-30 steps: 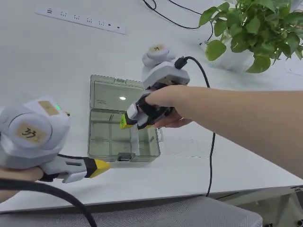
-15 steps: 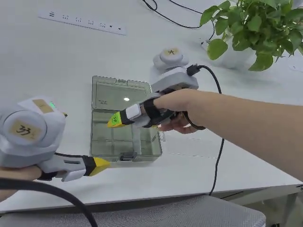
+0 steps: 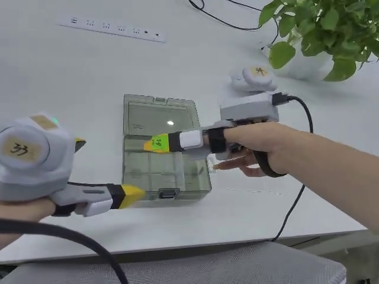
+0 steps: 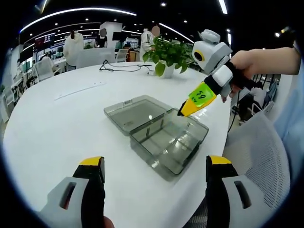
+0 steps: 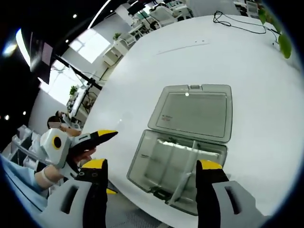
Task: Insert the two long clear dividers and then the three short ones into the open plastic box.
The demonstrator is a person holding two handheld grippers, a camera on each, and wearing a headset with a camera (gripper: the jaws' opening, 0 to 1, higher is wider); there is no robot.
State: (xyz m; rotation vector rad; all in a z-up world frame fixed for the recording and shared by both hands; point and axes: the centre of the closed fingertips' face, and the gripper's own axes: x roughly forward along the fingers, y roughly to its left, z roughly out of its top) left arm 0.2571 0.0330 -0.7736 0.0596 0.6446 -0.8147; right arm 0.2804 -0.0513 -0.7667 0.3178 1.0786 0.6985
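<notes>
Two sets of jaws, both spread wide, nothing held. Right gripper view, past the right gripper [image 5: 153, 165], looks down into the open plastic box [image 5: 137, 159]: clear dividers [image 5: 187, 166] stand in the base, lid [image 5: 194, 111] flat behind. Head view: right gripper above the base, left gripper [image 3: 106, 168] near the front-left corner. Left gripper view adds a potted plant [image 4: 168, 54] beyond.

Handwritten number 33 on a round tan sticker [image 3: 22, 151] atop the left tool [image 3: 106, 168], left of the plastic box [image 3: 160, 115]. Green label [image 4: 202, 95] reading 59 on the right tool [image 4: 183, 111], above the box.
</notes>
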